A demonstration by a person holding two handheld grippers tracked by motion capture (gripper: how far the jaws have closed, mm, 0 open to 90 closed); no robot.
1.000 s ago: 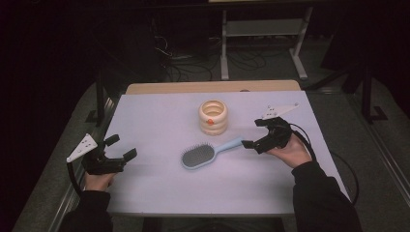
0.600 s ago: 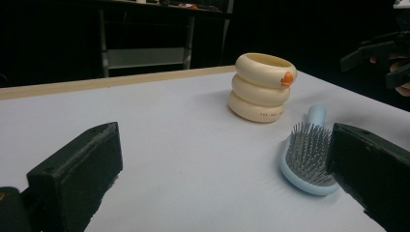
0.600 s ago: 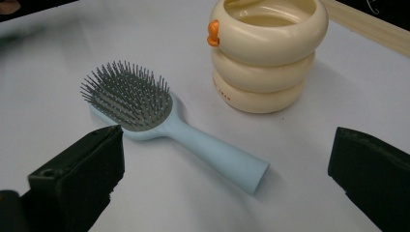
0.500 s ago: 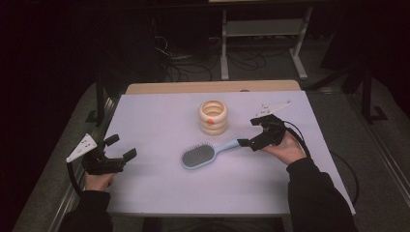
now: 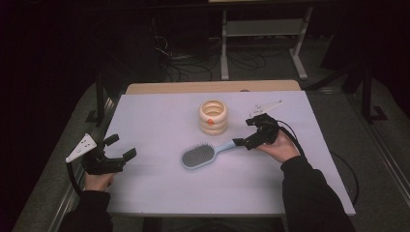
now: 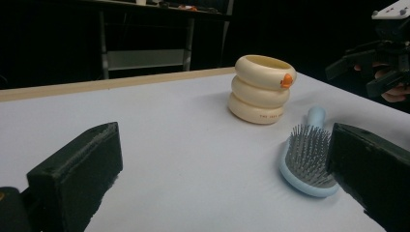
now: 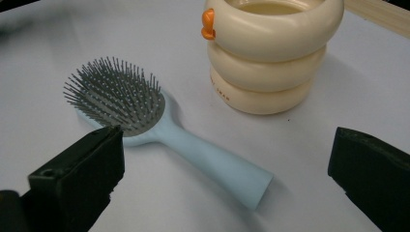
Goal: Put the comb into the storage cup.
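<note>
A light blue hairbrush [image 5: 198, 156] with grey bristles lies bristles-up in the middle of the white table [image 5: 159, 121], its handle pointing right. Behind it stands a cream ribbed cup [image 5: 213, 117] with an orange spot. My right gripper [image 5: 243, 133] is open at the handle's end, one jaw on either side of it, nothing gripped. In the right gripper view the hairbrush [image 7: 121, 99] and cup [image 7: 268, 58] sit between the spread jaws of that gripper [image 7: 227, 159]. My left gripper [image 5: 121, 146] stands open at the left edge; its view shows its own gripper [image 6: 225, 150], the hairbrush [image 6: 307, 159] and the cup [image 6: 259, 89].
A wooden strip [image 5: 212, 87] runs along the table's far edge. Beyond it stand a metal shelf frame [image 5: 263, 29] and cables on the dark floor. In the left gripper view the right gripper [image 6: 372, 63] is at the far right.
My right gripper has moved left and slightly down, closing in on the end of the brush handle. The left gripper, brush and cup have stayed put.
</note>
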